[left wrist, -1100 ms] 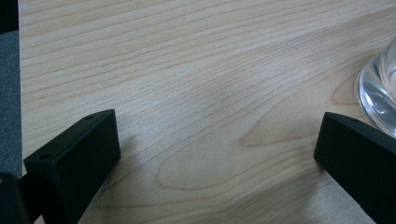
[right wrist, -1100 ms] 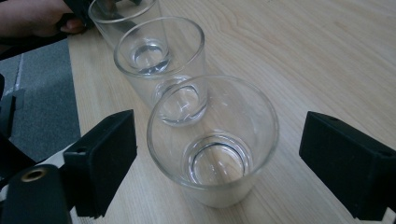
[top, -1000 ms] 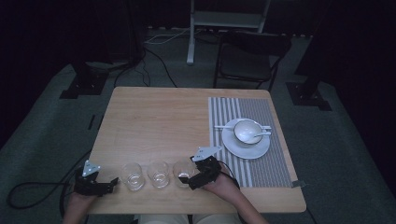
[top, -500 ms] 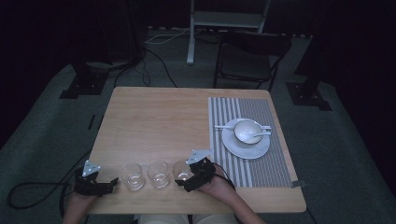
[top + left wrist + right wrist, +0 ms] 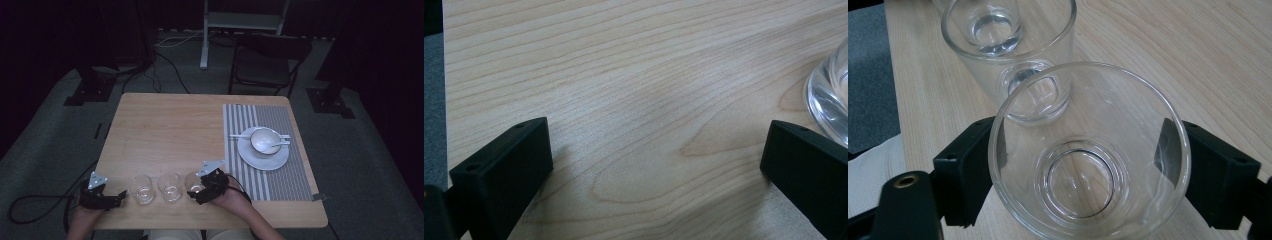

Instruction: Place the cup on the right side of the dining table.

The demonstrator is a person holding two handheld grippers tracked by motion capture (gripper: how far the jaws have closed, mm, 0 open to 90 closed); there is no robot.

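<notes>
Three empty clear glasses stand in a row near the table's front edge: the left glass point(image 5: 141, 189), the middle glass point(image 5: 170, 186) and the right glass point(image 5: 195, 182). My right gripper point(image 5: 199, 189) reaches in from the right, and its jaws press both sides of the right glass point(image 5: 1088, 150). In the right gripper view point(image 5: 1080, 165) the middle glass point(image 5: 1008, 45) stands just behind it. My left gripper point(image 5: 119, 196) rests open on the wood left of the row. The left gripper view point(image 5: 656, 150) has bare table between the jaws and the left glass point(image 5: 831, 100) at its right edge.
A striped placemat point(image 5: 265, 175) covers the table's right side, with a white plate point(image 5: 263, 159), a bowl point(image 5: 264, 140) and a spoon on it. A chair point(image 5: 267, 60) stands beyond the far edge. A black cable point(image 5: 35, 205) trails on the floor at left.
My right gripper has slid left from the placemat's edge and its jaws now hold the rightmost glass. The left gripper has stayed put.
</notes>
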